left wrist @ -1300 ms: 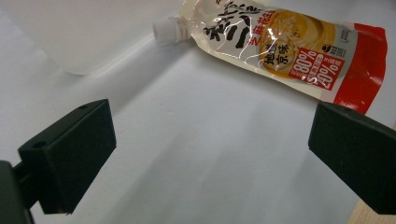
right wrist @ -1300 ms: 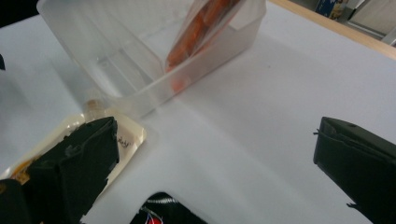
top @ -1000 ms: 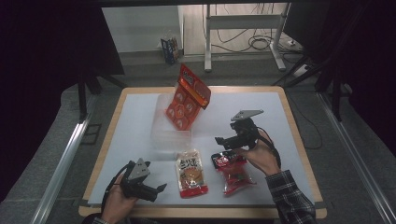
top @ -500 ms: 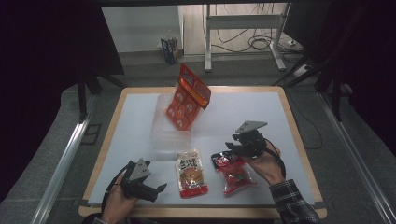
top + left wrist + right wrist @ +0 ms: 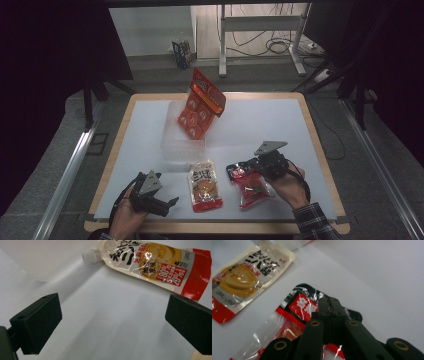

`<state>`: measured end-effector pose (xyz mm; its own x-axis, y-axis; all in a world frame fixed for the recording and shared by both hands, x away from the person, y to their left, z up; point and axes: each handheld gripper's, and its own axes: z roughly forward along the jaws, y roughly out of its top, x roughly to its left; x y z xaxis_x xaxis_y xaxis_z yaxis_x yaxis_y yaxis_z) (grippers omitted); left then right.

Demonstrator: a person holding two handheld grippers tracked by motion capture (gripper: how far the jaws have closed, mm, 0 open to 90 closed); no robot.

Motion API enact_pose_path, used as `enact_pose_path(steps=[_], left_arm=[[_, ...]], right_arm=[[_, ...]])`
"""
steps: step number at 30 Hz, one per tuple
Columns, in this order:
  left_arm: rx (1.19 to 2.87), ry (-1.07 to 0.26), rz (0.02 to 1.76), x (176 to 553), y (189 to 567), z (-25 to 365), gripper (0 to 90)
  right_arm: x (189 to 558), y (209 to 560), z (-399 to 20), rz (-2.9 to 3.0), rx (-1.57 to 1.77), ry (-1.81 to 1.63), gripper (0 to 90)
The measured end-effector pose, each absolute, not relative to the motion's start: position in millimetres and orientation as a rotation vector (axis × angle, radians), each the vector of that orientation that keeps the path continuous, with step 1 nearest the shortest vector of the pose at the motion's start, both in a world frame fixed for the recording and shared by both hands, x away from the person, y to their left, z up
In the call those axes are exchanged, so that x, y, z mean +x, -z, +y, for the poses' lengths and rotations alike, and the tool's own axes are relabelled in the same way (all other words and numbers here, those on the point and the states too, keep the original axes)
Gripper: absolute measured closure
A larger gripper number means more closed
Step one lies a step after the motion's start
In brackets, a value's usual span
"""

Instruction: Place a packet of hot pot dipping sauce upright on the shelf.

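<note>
Right gripper [image 5: 248, 165] down at near-right of table [image 5: 250, 120], jaws just pinched together over top edge of red snack packet [image 5: 297, 305]; packet flat beside sauce pouch [image 5: 203, 184]. Left gripper [image 5: 110, 322] wide apart, empty.

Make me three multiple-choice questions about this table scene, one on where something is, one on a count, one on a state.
1. The beige spouted sauce pouch lies where?
A. between the two grippers
B. inside the clear plastic box
C. on the floor

2. How many flat packets lie on the white table near the person?
A. one
B. two
C. four

3. The right gripper is:
A. wide open
B. shut over the red clear-fronted snack packet
C. lifted away

A: it lies between them, high view. B: pouch and packet. B: jaws together, having just closed, on its top edge.
</note>
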<state>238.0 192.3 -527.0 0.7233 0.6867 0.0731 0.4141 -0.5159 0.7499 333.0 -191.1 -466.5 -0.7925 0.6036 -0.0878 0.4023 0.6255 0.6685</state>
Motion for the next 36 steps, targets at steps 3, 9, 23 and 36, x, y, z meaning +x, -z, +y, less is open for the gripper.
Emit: enact_pose_path(steps=[3, 9, 23, 36], left_arm=[[2.177, -0.473, 0.831, 238, 527, 192, 0.8], [2.179, -0.478, 0.827, 237, 527, 191, 0.8], [2.185, -0.479, 0.821, 238, 527, 190, 0.8], [2.197, -0.482, 0.816, 238, 528, 189, 0.8]], right_arm=[[329, 470, -197, 2.566, 0.837, -0.941, 88.3], [320, 474, -209, 2.576, 0.861, -0.944, 88.3], [301, 488, -244, 2.563, 0.983, -0.880, 88.3], [300, 505, -257, 2.600, 1.065, -0.772, 88.3]])
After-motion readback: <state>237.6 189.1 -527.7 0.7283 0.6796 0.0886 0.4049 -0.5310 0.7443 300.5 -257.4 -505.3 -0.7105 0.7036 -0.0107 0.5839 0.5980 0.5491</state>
